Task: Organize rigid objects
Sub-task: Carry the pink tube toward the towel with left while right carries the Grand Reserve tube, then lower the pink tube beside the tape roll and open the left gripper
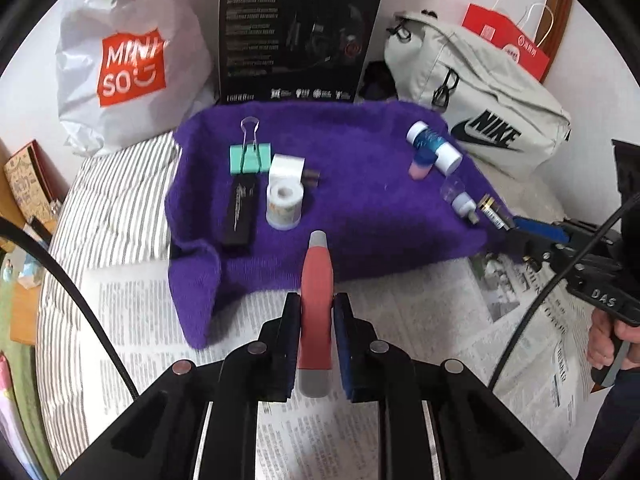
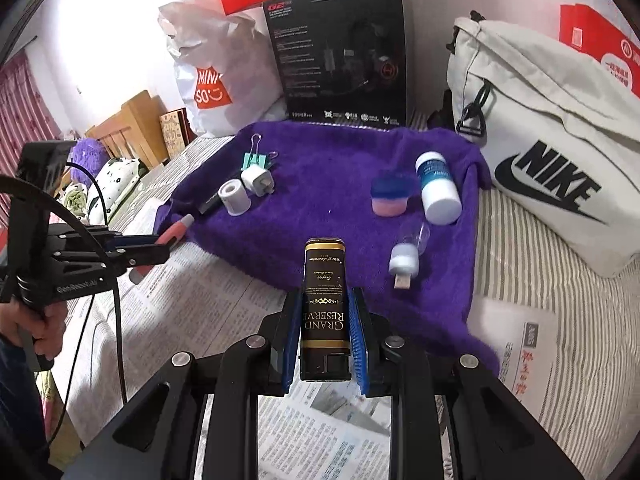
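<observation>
Nearest us, the left gripper (image 1: 316, 320) is clamped on a red-and-grey pen (image 1: 317, 300) and the right gripper (image 2: 325, 320) on a black-and-gold lighter (image 2: 323, 304), both held over newspaper (image 1: 160, 320) at the near edge of the purple towel (image 1: 360, 216). To place them well, we judge each should be carried low and set in a bare patch before letting go. Farther back on the towel we count seven things: one tape roll (image 1: 284, 204), one black stick (image 1: 239, 216), one white plug (image 1: 286, 168), one green clip (image 1: 251, 158), one small USB piece (image 2: 405, 260), one pink-and-blue tub (image 2: 389, 196) and one white bottle (image 2: 438, 192).
</observation>
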A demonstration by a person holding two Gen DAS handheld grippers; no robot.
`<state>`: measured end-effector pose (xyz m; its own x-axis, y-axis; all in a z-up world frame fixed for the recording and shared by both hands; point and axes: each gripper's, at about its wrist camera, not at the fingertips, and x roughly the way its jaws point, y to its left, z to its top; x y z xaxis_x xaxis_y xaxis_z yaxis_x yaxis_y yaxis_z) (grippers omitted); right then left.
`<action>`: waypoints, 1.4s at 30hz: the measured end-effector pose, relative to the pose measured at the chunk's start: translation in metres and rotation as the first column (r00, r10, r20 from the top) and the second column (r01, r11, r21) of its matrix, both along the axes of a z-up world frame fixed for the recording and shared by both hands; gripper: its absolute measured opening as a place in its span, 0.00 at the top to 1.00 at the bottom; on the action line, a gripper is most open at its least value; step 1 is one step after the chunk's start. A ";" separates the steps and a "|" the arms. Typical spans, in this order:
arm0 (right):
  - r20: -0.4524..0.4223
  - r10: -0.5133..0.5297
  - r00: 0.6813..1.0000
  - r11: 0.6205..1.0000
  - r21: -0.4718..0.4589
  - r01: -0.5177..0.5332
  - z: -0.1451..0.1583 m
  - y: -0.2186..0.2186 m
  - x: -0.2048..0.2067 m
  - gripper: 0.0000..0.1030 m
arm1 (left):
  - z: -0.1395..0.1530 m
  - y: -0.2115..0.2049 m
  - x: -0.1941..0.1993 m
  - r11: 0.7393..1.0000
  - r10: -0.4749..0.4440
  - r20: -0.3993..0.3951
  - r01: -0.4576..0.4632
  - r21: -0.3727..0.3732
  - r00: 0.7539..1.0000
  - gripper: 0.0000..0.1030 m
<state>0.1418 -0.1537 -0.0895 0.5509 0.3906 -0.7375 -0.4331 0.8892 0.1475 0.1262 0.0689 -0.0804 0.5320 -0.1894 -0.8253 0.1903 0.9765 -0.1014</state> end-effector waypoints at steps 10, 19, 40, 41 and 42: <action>0.006 -0.035 0.999 0.999 0.002 0.035 0.005 -0.008 0.016 0.77 | 0.008 -0.009 0.036 0.999 -0.031 0.004 0.031 -0.029 1.000 0.84; 0.008 -0.048 0.999 0.999 0.012 0.047 0.006 -0.011 0.027 0.77 | 0.002 -0.032 0.084 0.995 -0.092 -0.016 0.091 -0.026 0.996 0.84; -0.025 -0.042 0.999 0.999 -0.002 0.042 -0.011 0.001 0.047 0.77 | -0.043 -0.025 0.103 0.994 -0.104 -0.092 0.105 0.006 0.990 0.84; -0.026 -0.042 0.999 0.999 -0.006 0.042 -0.012 0.002 0.048 0.77 | -0.044 -0.024 0.103 0.994 -0.110 -0.090 0.110 0.000 0.990 0.84; -0.027 -0.044 0.999 0.999 -0.010 0.044 -0.012 0.002 0.049 0.77 | -0.044 -0.023 0.103 0.994 -0.112 -0.088 0.113 -0.003 0.990 0.84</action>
<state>0.1904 -0.1518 -0.1018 0.5472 0.3591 -0.7560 -0.3895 0.9088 0.1498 0.2292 0.0457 -0.1242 0.4328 -0.2423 -0.8683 0.2894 0.9496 -0.1207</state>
